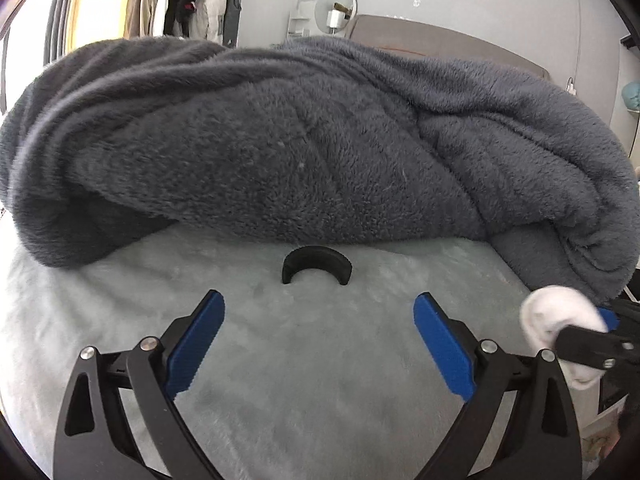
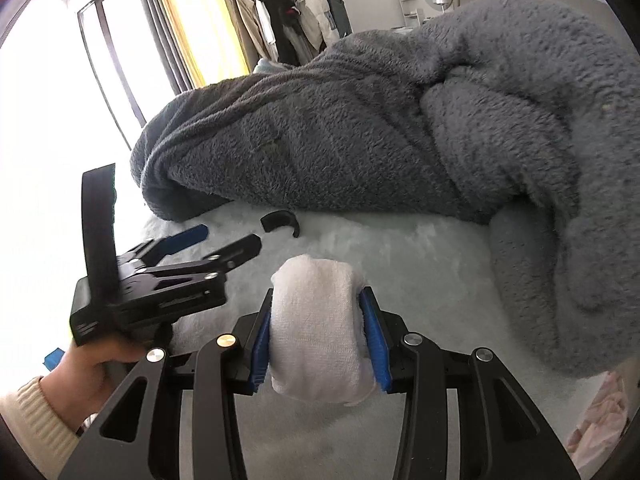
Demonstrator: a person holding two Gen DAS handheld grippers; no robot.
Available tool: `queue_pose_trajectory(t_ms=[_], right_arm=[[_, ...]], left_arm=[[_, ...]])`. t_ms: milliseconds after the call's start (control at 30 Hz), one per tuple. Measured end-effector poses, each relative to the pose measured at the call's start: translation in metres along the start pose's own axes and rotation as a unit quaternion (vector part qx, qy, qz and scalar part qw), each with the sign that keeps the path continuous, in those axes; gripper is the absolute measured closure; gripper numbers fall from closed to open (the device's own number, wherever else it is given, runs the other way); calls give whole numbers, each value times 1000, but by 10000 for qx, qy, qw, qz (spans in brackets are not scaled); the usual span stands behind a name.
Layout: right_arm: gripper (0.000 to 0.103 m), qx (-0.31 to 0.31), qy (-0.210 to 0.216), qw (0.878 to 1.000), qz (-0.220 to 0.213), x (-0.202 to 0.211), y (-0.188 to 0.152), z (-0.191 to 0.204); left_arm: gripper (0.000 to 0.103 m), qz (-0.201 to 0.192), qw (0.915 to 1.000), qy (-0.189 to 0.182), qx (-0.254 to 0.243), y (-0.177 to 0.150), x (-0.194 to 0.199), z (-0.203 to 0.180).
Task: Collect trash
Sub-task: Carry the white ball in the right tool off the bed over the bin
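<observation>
The dark grey blanket (image 1: 304,140) looks like thick fleece, matt and nubbly. Under it the pale bed cover (image 1: 280,360) is soft, short-piled plush with a faint sheen. The white wad (image 2: 316,340) is woven cloth, finely ribbed like gauze. The curved black piece (image 1: 317,264) seems matt ridged plastic. The gripper pads (image 1: 196,344) are blue ridged plastic on matt black arms with shiny metal rivets.

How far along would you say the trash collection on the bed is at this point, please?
Done: no bin or collected trash shows, so I cannot tell. In hand: the right gripper is shut on a white wad. Left: a black curved piece lies on the pale bed cover ahead of the open left gripper.
</observation>
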State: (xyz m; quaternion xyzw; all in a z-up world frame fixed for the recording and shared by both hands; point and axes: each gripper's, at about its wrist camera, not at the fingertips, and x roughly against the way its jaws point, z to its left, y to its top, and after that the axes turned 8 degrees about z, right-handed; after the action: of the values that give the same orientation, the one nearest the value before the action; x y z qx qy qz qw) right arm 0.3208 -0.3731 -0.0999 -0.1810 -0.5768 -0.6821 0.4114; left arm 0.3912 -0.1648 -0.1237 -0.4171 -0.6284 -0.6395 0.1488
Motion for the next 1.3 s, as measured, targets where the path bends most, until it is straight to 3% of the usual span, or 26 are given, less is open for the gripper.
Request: queue_pose_trajectory(t_ms=[167,400,633,1000,1300], right_arm=[[61,-98,109,9999,-27,4,-1,-10],[61,-116,118,9999,-21,6,-5,-21],[61,-159,117,9998,-32,8,-8,-28],[61,-269,44,9996,0,7,-15,-39],[61,-573,205,9981,-39,6,-13,-39]], left_arm=[[18,217,9997,112,-5,12,-20,0],[19,436,9984,315,-175,29,-44,-3],[39,709,9959,365,-430,33,-65,-12],[51,994,9933,375,-448,34,-81,-16],[54,660,9945,242,-776,31,-45,-14]])
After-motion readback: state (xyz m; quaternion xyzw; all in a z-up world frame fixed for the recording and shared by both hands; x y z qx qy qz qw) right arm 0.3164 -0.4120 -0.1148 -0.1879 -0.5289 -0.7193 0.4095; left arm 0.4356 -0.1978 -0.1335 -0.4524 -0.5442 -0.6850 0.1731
